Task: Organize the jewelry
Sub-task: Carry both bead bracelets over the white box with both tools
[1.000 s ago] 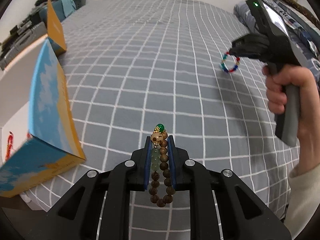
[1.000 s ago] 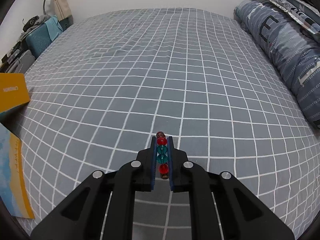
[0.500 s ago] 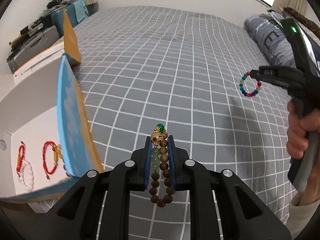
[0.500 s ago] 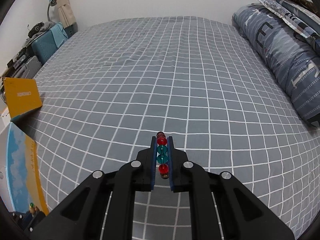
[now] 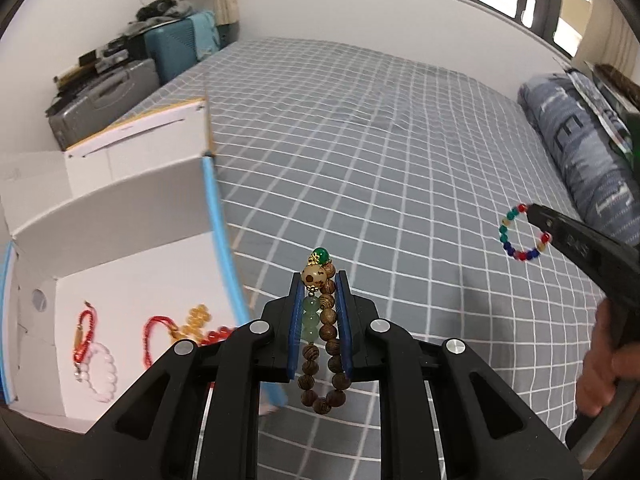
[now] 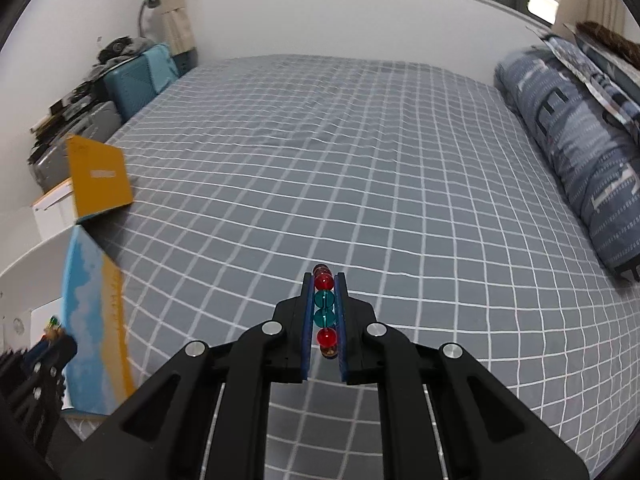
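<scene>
My left gripper (image 5: 319,280) is shut on a wooden bead bracelet (image 5: 326,344) with jade beads and a green top bead, held above the bed beside the open white box (image 5: 132,216). Inside the box lie a white bead bracelet (image 5: 100,372), a red cord bracelet (image 5: 154,332) and amber and red beads (image 5: 200,322). My right gripper (image 6: 324,280) is shut on a colourful bead bracelet (image 6: 324,314); in the left wrist view this bracelet (image 5: 520,236) hangs from the right gripper's tip at the right.
The bed has a grey checked sheet (image 6: 320,160). A blue patterned bolster (image 6: 580,140) lies along the right. The box's blue-and-orange flaps (image 6: 96,320) stand at the left. Suitcases (image 5: 112,92) sit beyond the bed's left edge.
My left gripper has swung left and up toward the box, so the box's inside with its bracelets shows. My right gripper has risen a little, bracelet still held.
</scene>
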`<action>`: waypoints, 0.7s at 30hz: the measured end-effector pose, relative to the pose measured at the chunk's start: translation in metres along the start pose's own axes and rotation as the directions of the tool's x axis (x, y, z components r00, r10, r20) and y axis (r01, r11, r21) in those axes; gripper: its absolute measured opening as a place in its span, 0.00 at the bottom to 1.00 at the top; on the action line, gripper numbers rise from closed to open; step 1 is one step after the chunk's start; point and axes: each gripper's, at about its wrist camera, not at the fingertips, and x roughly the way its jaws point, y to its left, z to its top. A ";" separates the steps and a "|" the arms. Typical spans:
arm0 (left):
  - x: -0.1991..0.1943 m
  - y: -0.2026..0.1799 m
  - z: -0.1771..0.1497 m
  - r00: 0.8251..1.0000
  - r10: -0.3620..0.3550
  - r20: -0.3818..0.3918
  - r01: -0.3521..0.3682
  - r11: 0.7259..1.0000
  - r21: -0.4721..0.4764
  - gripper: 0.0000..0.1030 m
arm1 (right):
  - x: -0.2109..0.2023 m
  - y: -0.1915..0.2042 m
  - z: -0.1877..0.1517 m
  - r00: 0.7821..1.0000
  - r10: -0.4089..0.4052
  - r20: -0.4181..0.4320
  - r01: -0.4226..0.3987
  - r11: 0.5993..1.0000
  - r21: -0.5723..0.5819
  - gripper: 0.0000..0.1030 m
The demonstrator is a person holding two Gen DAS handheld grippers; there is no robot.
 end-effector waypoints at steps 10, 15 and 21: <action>-0.025 0.065 0.010 0.998 0.050 0.025 -0.048 0.996 -0.080 0.15 | -0.024 0.072 0.001 0.996 0.087 0.031 -0.084 0.992 -0.094 0.09; -0.033 0.104 0.007 0.995 0.093 0.034 -0.088 0.989 -0.120 0.15 | -0.031 0.109 0.001 0.990 0.138 0.035 -0.133 0.984 -0.121 0.09; -0.040 0.151 0.001 0.991 0.131 0.018 -0.126 0.975 -0.181 0.15 | -0.040 0.159 -0.001 0.977 0.209 0.034 -0.201 0.966 -0.165 0.09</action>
